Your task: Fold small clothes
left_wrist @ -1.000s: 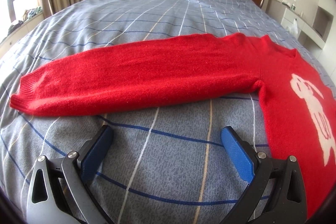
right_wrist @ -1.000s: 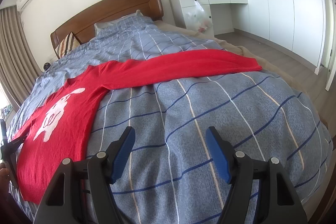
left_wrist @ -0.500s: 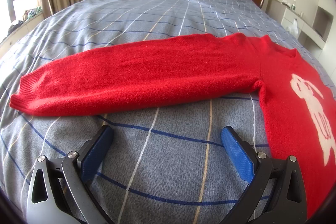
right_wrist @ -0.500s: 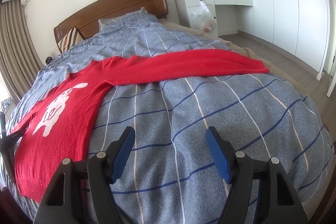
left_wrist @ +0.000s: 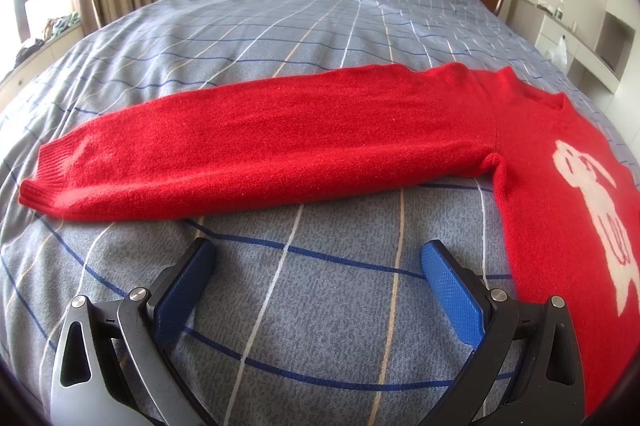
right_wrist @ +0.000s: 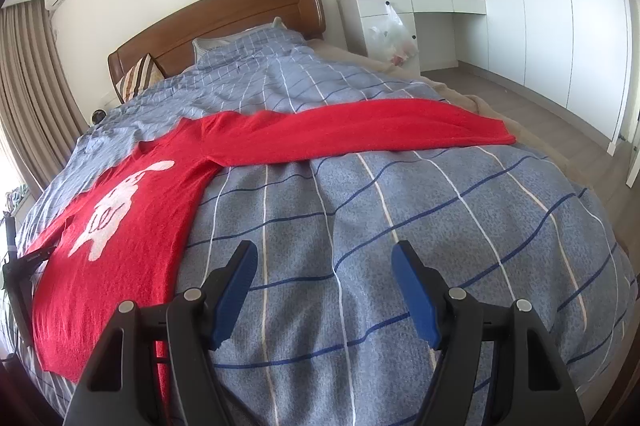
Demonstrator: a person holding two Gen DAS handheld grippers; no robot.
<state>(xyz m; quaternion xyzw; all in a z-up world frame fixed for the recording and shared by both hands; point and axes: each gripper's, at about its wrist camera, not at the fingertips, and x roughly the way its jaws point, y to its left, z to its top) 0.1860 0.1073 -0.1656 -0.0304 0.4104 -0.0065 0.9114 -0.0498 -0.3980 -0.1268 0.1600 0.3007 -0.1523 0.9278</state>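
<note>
Across the bed, on its blue-grey quilt with white and navy check lines [left_wrist: 320, 26], a red knitted sweater with a white animal motif [left_wrist: 280, 142] lies spread flat, face up and not yet folded. Taking the left wrist view from left to right: the ribbed cuff [left_wrist: 44, 178] sits at the left edge of the frame, the long sleeve runs across the middle, and the body with the white motif fills the right edge. At the bottom of that frame the left claw [left_wrist: 318, 278] hangs over bare quilt, its blue pads well apart with nothing between them, just short of the sleeve.

From the right wrist view, the sweater body [right_wrist: 132, 210] lies at the left of the frame, and the other sleeve stretches across the centre to a cuff [right_wrist: 500, 134] at the right, near the bed's edge. The right claw [right_wrist: 324, 286] at the bottom of the frame also stands apart and empty over the quilt, well clear of the knit.

The sweater looks soft, light and limp, with a fuzzy surface that should grip rather than slip; it will sag and stretch if lifted from one point. Sensible holds appear to be each cuff, or the sleeve near the shoulder seam, pinching through both layers so the sleeve carries over the body in one piece. The yielding quilt underneath may get pinched along with it.
</note>
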